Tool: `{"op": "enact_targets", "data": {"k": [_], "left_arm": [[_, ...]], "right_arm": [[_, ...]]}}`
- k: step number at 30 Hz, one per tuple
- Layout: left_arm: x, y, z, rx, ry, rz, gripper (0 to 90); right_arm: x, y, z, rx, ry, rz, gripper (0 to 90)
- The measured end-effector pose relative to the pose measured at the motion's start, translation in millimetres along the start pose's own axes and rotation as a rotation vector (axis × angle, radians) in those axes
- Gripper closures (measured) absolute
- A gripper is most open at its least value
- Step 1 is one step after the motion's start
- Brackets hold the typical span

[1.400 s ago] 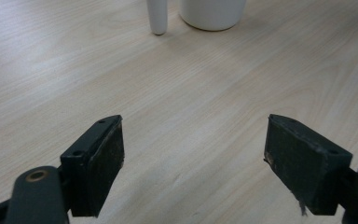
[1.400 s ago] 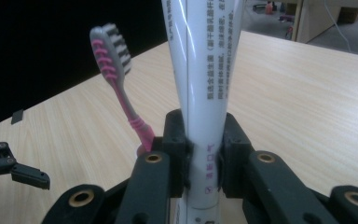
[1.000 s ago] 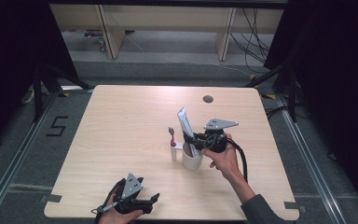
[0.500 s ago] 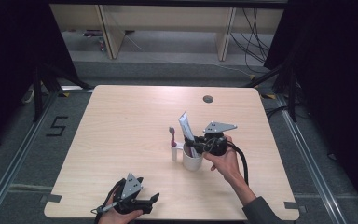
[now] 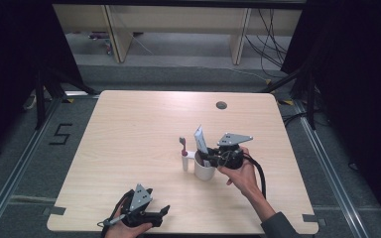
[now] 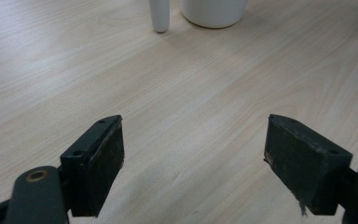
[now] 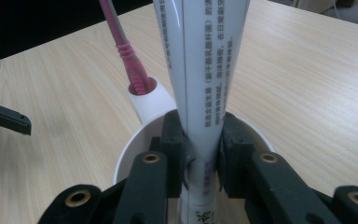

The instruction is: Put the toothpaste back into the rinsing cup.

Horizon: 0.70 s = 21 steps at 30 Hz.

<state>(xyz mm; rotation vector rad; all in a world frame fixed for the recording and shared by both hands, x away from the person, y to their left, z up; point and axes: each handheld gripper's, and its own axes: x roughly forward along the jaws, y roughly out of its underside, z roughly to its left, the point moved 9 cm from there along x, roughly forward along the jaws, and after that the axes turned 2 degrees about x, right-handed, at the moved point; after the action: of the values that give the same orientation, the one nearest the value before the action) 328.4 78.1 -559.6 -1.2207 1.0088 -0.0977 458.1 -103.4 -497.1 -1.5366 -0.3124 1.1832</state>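
Nothing moved: right gripper (image 5: pixel 209 157) jaws clamp tube (image 7: pixel 200 70) inside cup (image 5: pixel 203 171); left gripper (image 5: pixel 155 216) gapes.

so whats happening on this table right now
A person works at a wooden table with a gripper in each hand. The right gripper has its fingers clamped on a white toothpaste tube, standing it in a white cup. A pink toothbrush stands in the cup's side holder. The left gripper rests open near the table's front edge, holding nothing.
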Motion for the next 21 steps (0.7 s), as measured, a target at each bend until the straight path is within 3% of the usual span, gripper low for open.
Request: {"op": "enact_targets", "data": {"k": [1,4,10,11,15,16,19,20,21], "left_arm": [[0.0,0.0,-0.1,0.001,0.001,0.000,19.6],[0.0,0.0,0.0,0.001,0.000,0.000,19.6],[-0.2,0.3,-0.2,0.001,-0.001,0.003,19.6],[-0.1,0.4,-0.2,0.002,-0.001,0.002,19.6],[-0.3,0.0,0.2,-0.001,-0.002,-0.001,19.6],[0.5,-1.1,-1.0,-0.018,-0.002,-0.015,19.6],[-0.1,0.2,0.6,0.000,-0.002,0.003,19.6],[-0.2,0.1,0.3,0.001,-0.002,0.001,19.6],[-0.2,0.1,-0.2,-0.001,-0.001,0.000,19.6]], "right_arm": [[-0.8,1.2,1.6,0.027,0.004,0.009,74.9],[-0.9,2.0,2.5,0.043,0.007,0.014,74.8],[0.8,3.4,5.4,0.039,0.015,0.023,74.8],[2.3,1.9,3.6,-0.008,0.008,0.016,74.6],[0.8,3.5,3.0,0.008,0.021,0.023,74.2],[0.3,3.3,1.4,-0.003,0.029,0.018,72.9],[-1.8,2.7,-0.1,-0.002,0.033,0.015,70.2],[-3.0,3.7,1.1,0.031,0.031,0.019,68.7],[-2.9,3.3,1.2,0.034,0.030,0.013,68.0]]}}
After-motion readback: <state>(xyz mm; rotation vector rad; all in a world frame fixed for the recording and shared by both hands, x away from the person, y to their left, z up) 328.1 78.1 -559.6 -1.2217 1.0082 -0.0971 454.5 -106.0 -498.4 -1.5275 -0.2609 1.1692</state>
